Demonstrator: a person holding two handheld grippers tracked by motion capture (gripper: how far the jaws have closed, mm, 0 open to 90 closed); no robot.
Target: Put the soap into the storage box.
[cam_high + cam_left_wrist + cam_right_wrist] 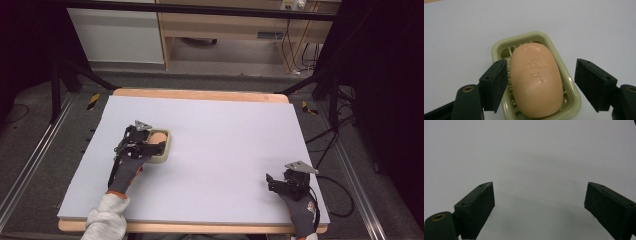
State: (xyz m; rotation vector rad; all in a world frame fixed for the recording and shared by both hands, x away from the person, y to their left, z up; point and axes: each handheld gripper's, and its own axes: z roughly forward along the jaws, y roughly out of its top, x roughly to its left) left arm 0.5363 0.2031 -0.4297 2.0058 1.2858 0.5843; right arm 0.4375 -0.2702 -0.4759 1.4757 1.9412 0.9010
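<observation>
Both tongs are wide apart. Between the left tongs [540, 85] lies a peach soap [536, 80] in its green dish [574, 97], while the right tongs [539, 212] wait over bare bench [529, 152]. A hard squeeze could make the slippery soap pop out.

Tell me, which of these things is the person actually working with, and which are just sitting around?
In use, as far as I can judge:
- bar of soap
- green soap dish holding it
- left gripper, open around the soap

Not in use:
- right gripper, open above bare table
- wooden furniture and cables beyond the table
</observation>
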